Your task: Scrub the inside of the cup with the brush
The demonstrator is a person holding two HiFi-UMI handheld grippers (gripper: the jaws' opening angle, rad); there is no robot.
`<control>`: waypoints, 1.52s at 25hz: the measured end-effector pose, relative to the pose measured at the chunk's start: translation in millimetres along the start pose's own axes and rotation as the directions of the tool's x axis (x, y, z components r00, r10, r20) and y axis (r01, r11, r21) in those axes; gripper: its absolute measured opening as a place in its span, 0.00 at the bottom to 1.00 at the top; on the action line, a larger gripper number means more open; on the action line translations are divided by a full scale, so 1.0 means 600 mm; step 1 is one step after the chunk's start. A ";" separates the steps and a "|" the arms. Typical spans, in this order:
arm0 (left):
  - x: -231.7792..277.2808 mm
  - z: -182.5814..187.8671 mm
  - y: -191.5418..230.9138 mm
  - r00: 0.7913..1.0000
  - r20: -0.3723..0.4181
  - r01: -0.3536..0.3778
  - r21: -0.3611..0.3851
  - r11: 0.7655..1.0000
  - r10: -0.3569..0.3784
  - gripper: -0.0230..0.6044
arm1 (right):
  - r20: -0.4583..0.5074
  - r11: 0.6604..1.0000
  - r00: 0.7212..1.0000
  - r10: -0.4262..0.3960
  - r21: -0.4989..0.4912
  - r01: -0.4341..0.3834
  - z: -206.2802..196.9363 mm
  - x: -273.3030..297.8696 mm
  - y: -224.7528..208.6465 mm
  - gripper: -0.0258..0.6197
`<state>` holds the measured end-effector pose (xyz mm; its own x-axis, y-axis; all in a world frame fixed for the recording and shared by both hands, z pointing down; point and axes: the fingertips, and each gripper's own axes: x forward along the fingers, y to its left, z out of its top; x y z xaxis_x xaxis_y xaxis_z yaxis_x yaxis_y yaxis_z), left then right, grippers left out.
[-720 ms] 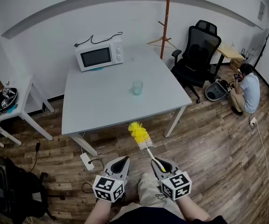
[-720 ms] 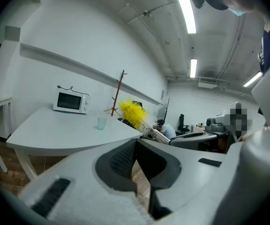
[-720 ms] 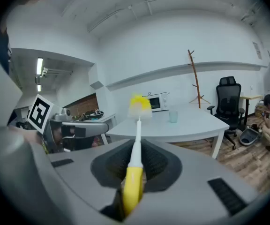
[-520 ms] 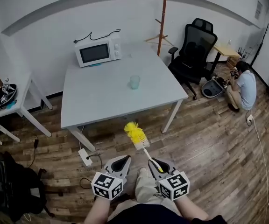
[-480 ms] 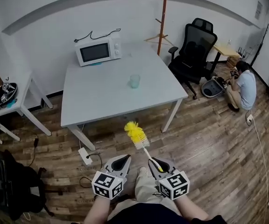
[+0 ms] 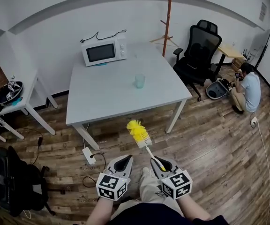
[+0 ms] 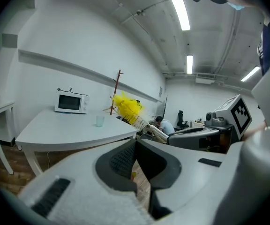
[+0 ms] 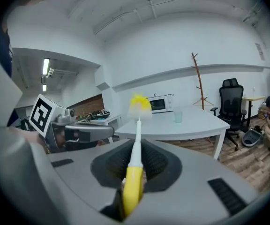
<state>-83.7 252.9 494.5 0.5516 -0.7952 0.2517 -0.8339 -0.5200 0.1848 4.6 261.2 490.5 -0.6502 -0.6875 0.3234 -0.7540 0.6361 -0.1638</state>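
A pale blue-green cup (image 6: pixel 139 81) stands upright near the middle of the grey table (image 6: pixel 102 104), far ahead of both grippers. My right gripper (image 6: pixel 159 164) is shut on the yellow handle of a brush (image 6: pixel 139 135). Its white stem and yellow bristle head point toward the table's front edge. In the right gripper view the brush (image 8: pixel 136 163) runs up between the jaws, with the cup (image 8: pixel 178 116) small beyond. My left gripper (image 6: pixel 121 162) is shut with nothing in it, beside the right one over the wooden floor. In the left gripper view the cup (image 7: pixel 100 121) shows far off.
A white microwave (image 6: pixel 103 52) sits at the table's back left corner. A black office chair (image 6: pixel 199 48) and a wooden coat stand (image 6: pixel 167 22) are behind on the right, where a person (image 6: pixel 247 90) crouches. A power strip (image 6: pixel 89 154) lies on the floor; a small side table (image 6: pixel 20 104) stands left.
The head view has swung slightly, so the table sits a little differently in frame. Both grippers and the held brush keep their places in front of the person.
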 end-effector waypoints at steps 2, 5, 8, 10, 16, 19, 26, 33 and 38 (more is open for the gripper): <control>0.007 0.003 0.012 1.000 0.007 -0.013 -0.010 1.000 0.013 0.06 | 0.000 1.000 1.000 0.006 -0.003 -0.006 0.004 0.009 -0.005 0.12; 0.028 0.004 0.040 0.999 0.015 -0.032 -0.045 0.998 0.033 0.06 | -0.014 1.000 1.000 -0.003 -0.029 0.003 0.008 0.030 -0.024 0.12; 0.060 0.011 0.062 1.000 0.018 -0.021 -0.073 0.997 0.022 0.07 | -0.028 1.000 1.000 0.001 -0.027 -0.002 0.016 0.057 -0.050 0.12; 0.085 0.020 0.073 1.000 0.018 -0.007 -0.063 0.998 0.008 0.06 | -0.031 1.000 1.000 0.000 -0.023 -0.001 0.025 0.078 -0.073 0.12; 0.161 0.047 0.123 0.999 0.018 -0.039 -0.054 0.998 0.040 0.07 | -0.035 0.999 0.999 0.009 -0.031 -0.010 0.066 0.147 -0.141 0.12; 0.194 0.062 0.146 0.997 0.026 -0.067 -0.071 0.995 0.069 0.07 | -0.039 0.999 0.999 0.026 -0.045 -0.028 0.090 0.176 -0.175 0.12; 0.281 0.088 0.202 0.993 0.022 -0.118 -0.066 0.991 0.120 0.07 | -0.034 0.997 0.998 0.062 -0.042 -0.063 0.132 0.250 -0.257 0.12; 0.357 0.118 0.252 0.981 0.046 -0.185 -0.063 0.981 0.188 0.07 | -0.045 0.994 0.995 0.089 -0.063 -0.092 0.160 0.307 -0.323 0.12; 0.387 0.130 0.271 0.981 0.036 -0.190 -0.057 0.980 0.192 0.07 | -0.036 0.996 0.996 0.077 -0.046 -0.079 0.173 0.326 -0.350 0.12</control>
<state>-92.4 -40.4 508.7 0.3801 -0.8910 0.2482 -0.9212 -0.3406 0.1879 26.3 -43.4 491.6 -0.7026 -0.6234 0.3431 -0.6955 0.7036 -0.1458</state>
